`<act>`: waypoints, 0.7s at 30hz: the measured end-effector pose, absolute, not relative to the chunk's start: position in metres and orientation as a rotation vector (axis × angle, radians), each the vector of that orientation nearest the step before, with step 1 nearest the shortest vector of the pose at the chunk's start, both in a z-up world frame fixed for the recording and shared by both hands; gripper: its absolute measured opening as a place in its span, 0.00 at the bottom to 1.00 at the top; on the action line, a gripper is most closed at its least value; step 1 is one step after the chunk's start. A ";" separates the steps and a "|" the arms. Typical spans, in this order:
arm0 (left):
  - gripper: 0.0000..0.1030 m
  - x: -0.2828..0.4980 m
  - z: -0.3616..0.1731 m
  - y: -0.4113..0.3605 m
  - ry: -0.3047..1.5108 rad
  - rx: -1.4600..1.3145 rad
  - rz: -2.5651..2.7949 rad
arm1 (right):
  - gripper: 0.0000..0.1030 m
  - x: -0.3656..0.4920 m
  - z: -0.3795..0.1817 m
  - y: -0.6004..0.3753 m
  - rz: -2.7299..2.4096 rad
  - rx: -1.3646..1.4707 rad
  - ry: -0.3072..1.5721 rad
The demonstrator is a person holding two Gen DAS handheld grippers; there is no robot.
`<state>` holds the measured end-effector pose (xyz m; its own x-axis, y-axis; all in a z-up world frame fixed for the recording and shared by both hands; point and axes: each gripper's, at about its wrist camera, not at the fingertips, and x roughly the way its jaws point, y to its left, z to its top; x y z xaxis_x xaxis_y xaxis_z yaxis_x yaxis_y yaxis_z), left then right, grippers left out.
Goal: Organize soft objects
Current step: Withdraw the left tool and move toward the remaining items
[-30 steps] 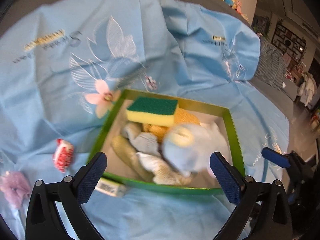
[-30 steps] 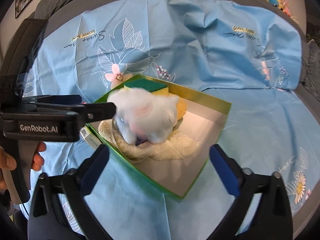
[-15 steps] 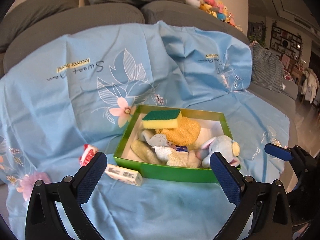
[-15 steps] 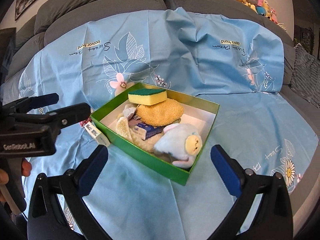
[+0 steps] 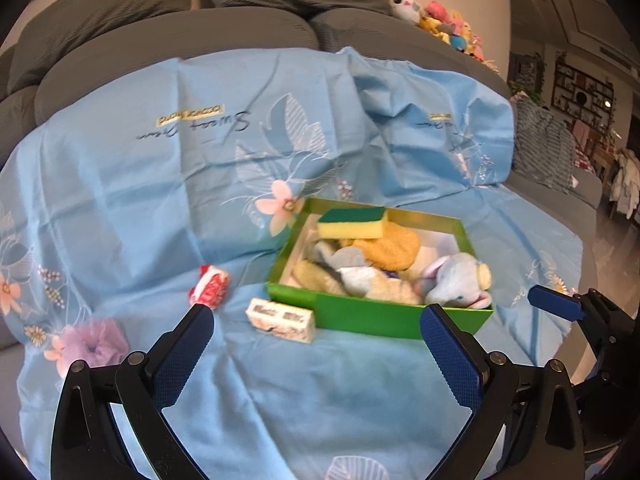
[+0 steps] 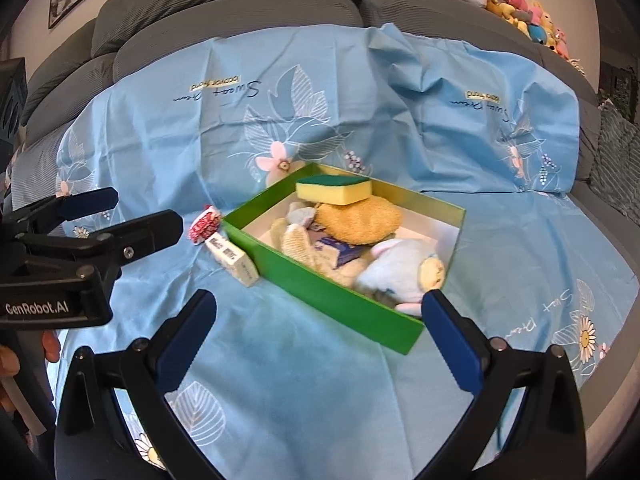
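Both grippers pulled back | left gripper [image 5: 316, 336] wide, empty | right gripper [image 6: 316, 320] likewise

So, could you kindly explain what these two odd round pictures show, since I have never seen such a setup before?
There is no robot here. A person holds a two-finger clamp in each hand, and a fisheye camera on each looks forward along its blue-padded fingers.

One picture is from the left gripper, the other from the right gripper. Both are open and hold nothing. The right view also shows the left tool from the side.

Ahead is a grey sofa draped with a light blue sheet. On it sits a green box containing a yellow-green sponge, an orange pad, cloths and a pale blue plush toy.

Outside the box lie a small white packet, a red-and-white item and a purple fluffy thing.
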<state>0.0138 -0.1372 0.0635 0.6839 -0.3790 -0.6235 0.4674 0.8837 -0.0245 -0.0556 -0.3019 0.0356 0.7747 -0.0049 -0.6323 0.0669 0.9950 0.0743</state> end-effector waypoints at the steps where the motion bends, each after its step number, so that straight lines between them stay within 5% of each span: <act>1: 1.00 0.016 0.062 -0.134 0.672 0.134 -0.469 | 0.99 -0.055 0.035 -0.299 -0.036 0.094 0.686; 21: 1.00 0.096 -0.013 0.005 0.807 -0.004 -0.184 | 0.99 -0.027 -0.004 -0.254 0.018 0.087 0.754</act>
<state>0.0956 0.0047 -0.0129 0.6763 -0.1652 -0.7179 0.1621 0.9840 -0.0737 -0.0269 -0.2536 -0.0039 0.7287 0.0471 -0.6832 0.0151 0.9963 0.0848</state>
